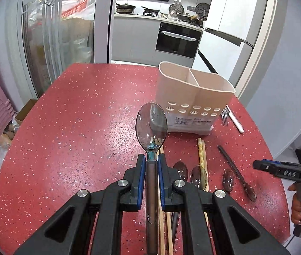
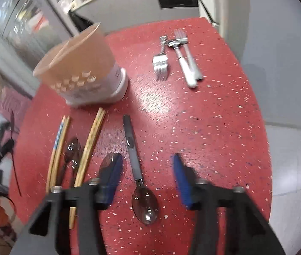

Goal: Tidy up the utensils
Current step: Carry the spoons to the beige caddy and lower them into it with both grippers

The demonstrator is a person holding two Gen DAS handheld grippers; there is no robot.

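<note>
Kitchen counters and an oven (image 1: 177,42) stand behind the red speckled table (image 1: 76,127), where the left gripper (image 1: 151,165) clamps a clear spoon (image 1: 151,123) raised before the beige holder (image 1: 193,93), while the right gripper (image 2: 147,178) gapes wide above a dark-handled spoon (image 2: 144,204).

Both views are bright and evenly lit, with dark round fisheye vignettes at the corners and straight lines bowing near the edges. The left wrist picture is sharp — the red speckled table (image 1: 76,127) shows crisp flecks, and the glass door behind it carries streaky reflections. The right wrist picture is smeared by motion blur throughout; a whitish glare patch lies on the table (image 2: 214,116) just right of the beige utensil holder (image 2: 80,63).
</note>
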